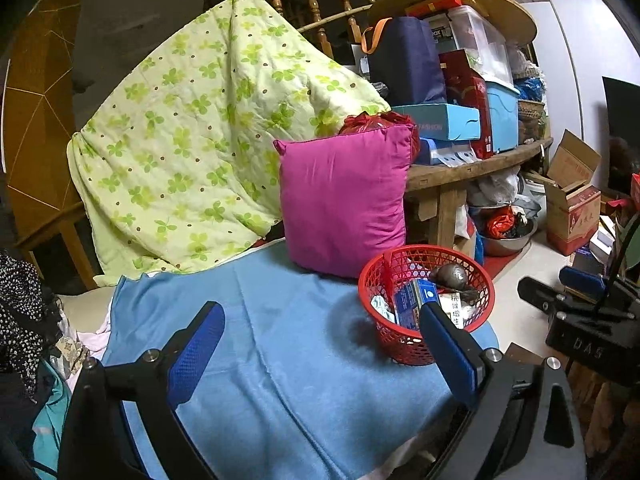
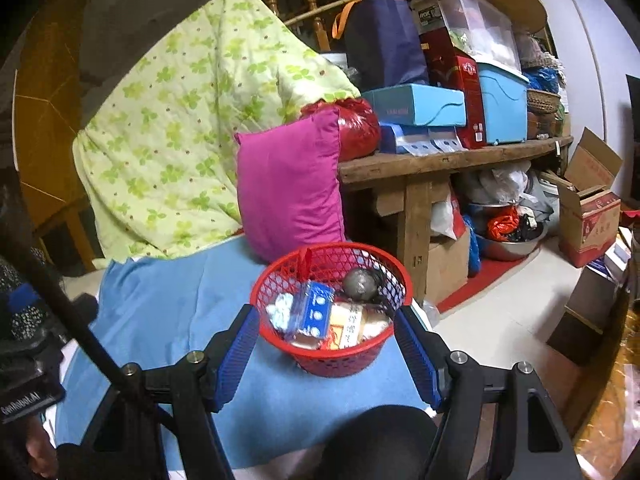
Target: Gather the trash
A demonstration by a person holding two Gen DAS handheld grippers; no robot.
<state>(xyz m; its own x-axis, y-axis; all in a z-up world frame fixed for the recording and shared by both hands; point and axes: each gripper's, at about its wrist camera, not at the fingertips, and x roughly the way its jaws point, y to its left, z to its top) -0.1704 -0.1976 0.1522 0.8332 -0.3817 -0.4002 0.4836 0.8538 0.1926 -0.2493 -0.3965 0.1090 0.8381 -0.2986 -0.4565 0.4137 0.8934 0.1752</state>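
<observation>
The red basket point(image 2: 334, 308) sits low in the middle of the right wrist picture, on a blue cloth point(image 2: 168, 312). Inside it are a blue box point(image 2: 316, 312), a yellow pack point(image 2: 347, 326) and a grey ball point(image 2: 357, 280). The right gripper point(image 2: 326, 356) is wide apart with nothing squeezed. The left gripper point(image 1: 320, 350) is apart too, holding nothing. A pink pillow point(image 2: 288, 184) stands behind the basket.
</observation>
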